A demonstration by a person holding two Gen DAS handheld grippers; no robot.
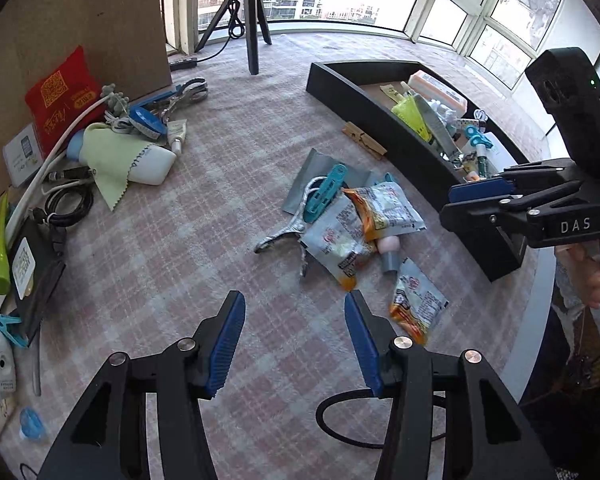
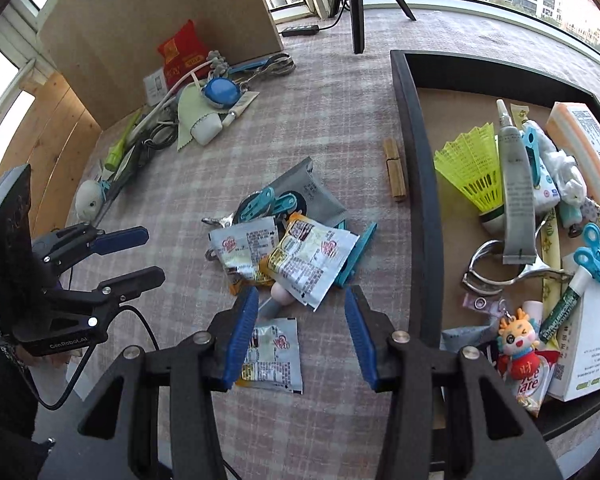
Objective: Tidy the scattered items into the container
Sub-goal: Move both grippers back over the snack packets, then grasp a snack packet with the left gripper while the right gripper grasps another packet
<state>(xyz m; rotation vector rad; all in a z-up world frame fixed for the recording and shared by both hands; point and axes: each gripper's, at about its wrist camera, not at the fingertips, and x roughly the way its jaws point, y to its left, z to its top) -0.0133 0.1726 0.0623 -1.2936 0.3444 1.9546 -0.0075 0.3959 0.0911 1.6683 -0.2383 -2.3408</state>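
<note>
1. Landmark: the black tray [image 2: 414,152]. Everything below is being placed relative to it, working left to right in my right-claw view.
2. Far to the tray's left, a clutter pile is lying against a brown board [image 2: 160,12]: red pouch [image 2: 182,56], white bottle [image 2: 206,130] under a pale green cloth [image 2: 190,114], blue round case [image 2: 220,92], metal tongs [image 2: 274,65].
3. My left claw [image 1: 295,340] is hovering over the checked tablecloth [image 1: 160,248], well left of the tray. Its blue pads are standing apart, pinching nothing.
4. Nearer the tray's left wall, the scattered heap is sitting on the cloth: snack sachets [image 2: 312,258], a teal clip [image 2: 266,202], a grey pouch [image 2: 312,188], a metal clamp [image 1: 284,234], a pink-capped tube [image 2: 280,294].
5. My right claw [image 2: 301,336] is hanging just this side of that heap, spread, gripping nothing. One loose sachet [image 2: 272,354] is lying below the gap, untouched as far as I can tell.
6. A wooden clothespin [image 2: 395,174] is lying just beside the tray's left wall, outside it.
7. Inside the tray: yellow shuttlecock [image 2: 472,164], grey tube [image 2: 516,196], dragon charm [image 2: 518,344], white box [image 2: 592,332].
</note>
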